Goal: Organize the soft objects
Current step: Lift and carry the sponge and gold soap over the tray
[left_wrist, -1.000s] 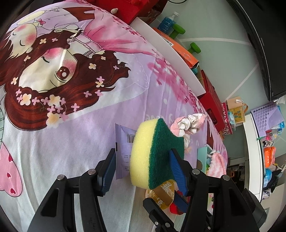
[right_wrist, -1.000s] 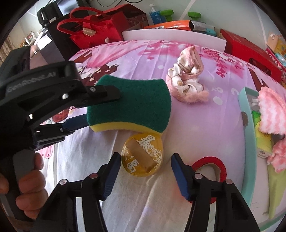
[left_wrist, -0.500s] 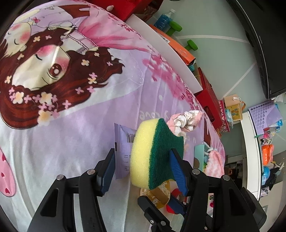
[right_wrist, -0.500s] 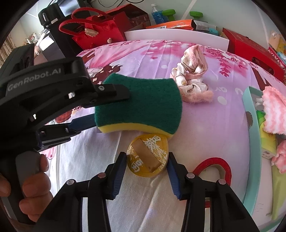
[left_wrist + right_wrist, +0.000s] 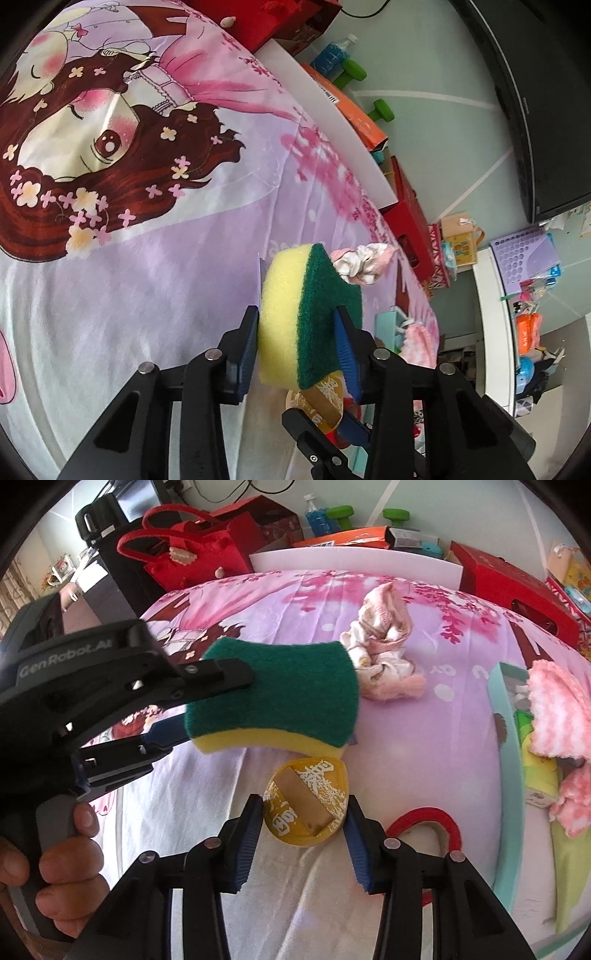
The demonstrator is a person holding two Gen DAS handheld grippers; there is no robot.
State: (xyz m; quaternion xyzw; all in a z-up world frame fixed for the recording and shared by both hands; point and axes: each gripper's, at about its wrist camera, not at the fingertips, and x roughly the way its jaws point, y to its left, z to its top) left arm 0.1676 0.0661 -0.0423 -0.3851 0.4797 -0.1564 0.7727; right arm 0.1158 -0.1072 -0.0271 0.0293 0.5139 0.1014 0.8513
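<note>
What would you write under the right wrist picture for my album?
Right gripper pinches a round gold lid while the left gripper squeezes a green-and-yellow sponge.

- A bed sheet (image 5: pixel 155 258) in lilac and pink, printed with a large cartoon girl and blossoms, covers the work surface in bright, even light.
- A white board (image 5: pixel 354 559) stands along the sheet's far edge.
- Beyond it, the pale green floor (image 5: pixel 436 122) carries white lines, with green dumbbells (image 5: pixel 382 110), a blue-filled bottle (image 5: pixel 332 55) and an orange box (image 5: pixel 351 110) lying there.
- Red boxes (image 5: pixel 513 587) and a red felt bag (image 5: pixel 192 550) crowd the border.
- A dark cabinet (image 5: pixel 535 92) rises at the right; a white shelf (image 5: pixel 493 332) holds bright clutter.
</note>
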